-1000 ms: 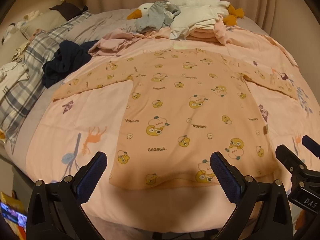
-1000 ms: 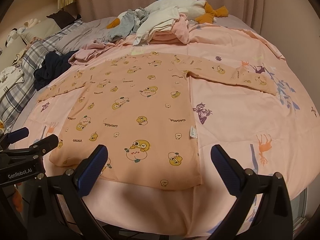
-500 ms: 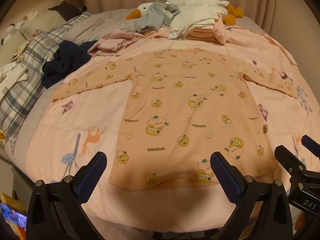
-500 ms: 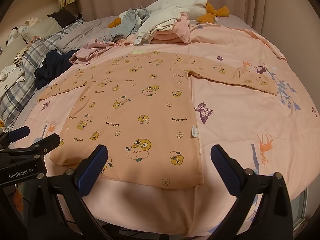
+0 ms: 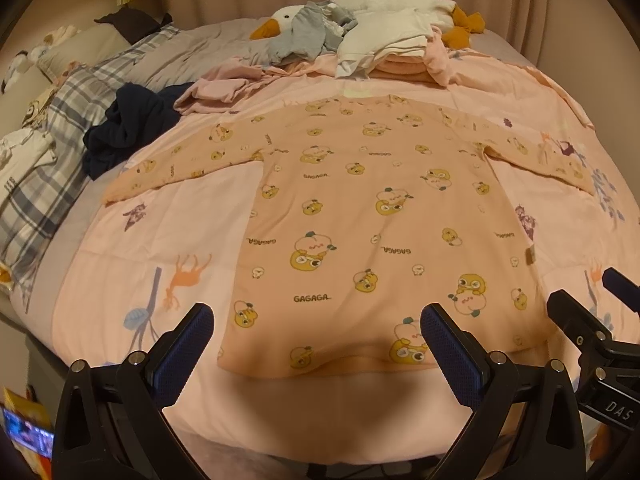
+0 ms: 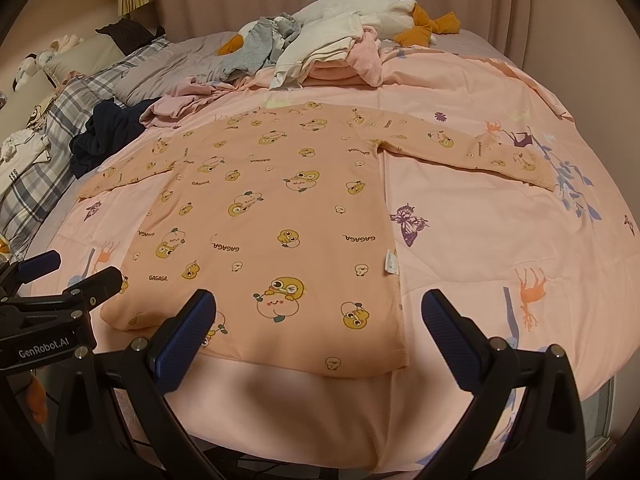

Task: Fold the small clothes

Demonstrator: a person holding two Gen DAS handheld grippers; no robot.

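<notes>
your left gripper hangs at the near edge of the bed, fingers spread wide and holding nothing, just short of the shirt hem. your right gripper sits beside it, fingers equally wide and empty, straddling the shirt's near right corner. the shirt lies flat on the pink quilt, hem toward you, both sleeves stretched out sideways, collar at the far end. past the left sleeve a dark navy garment is bunched beside a plaid blanket. beyond the collar a heap of clothes rests against a goose plush.
</notes>
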